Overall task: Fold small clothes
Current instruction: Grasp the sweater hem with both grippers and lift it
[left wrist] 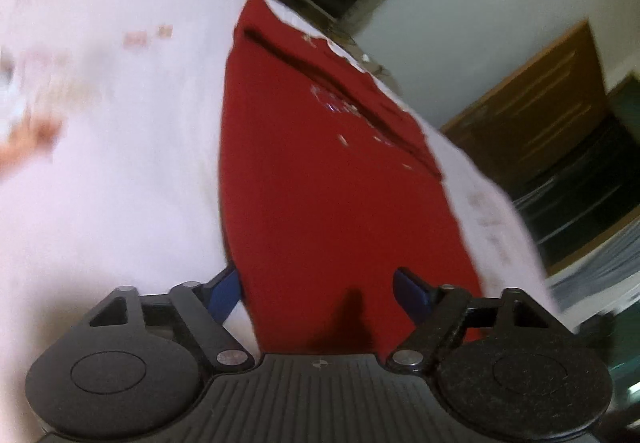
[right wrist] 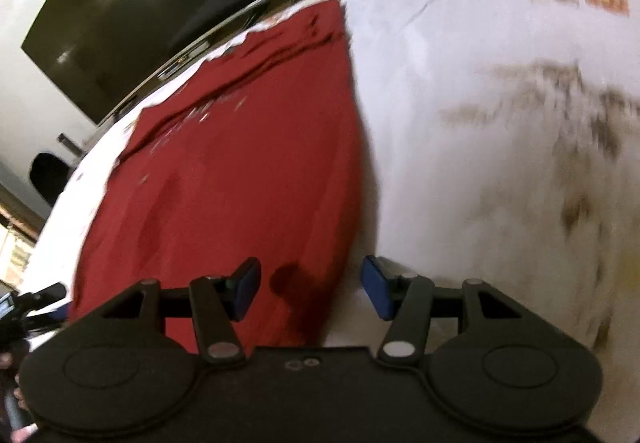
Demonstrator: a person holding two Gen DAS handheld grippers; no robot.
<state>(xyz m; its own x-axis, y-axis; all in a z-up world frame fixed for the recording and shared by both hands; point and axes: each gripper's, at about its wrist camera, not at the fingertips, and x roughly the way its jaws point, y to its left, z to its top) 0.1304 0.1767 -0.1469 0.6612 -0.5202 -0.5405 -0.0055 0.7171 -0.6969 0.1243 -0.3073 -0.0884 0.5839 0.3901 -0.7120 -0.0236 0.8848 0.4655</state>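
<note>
A red garment [left wrist: 320, 171] lies flat on a white patterned cloth [left wrist: 112, 163], with a fold line and small white print near its far end. My left gripper [left wrist: 320, 291] is open, its blue pads astride the garment's near left edge. In the right wrist view the same red garment [right wrist: 240, 163] lies to the left on the white cloth [right wrist: 480, 163]. My right gripper [right wrist: 310, 287] is open over the garment's near right corner, one pad above red fabric, the other above white cloth. Neither gripper holds anything.
A dark TV screen [right wrist: 140, 11] stands on the wall beyond the table's far edge. A wooden door [left wrist: 532, 91] and dark shelving [left wrist: 592, 183] lie past the right edge. The other gripper [right wrist: 24, 307] shows at the far left.
</note>
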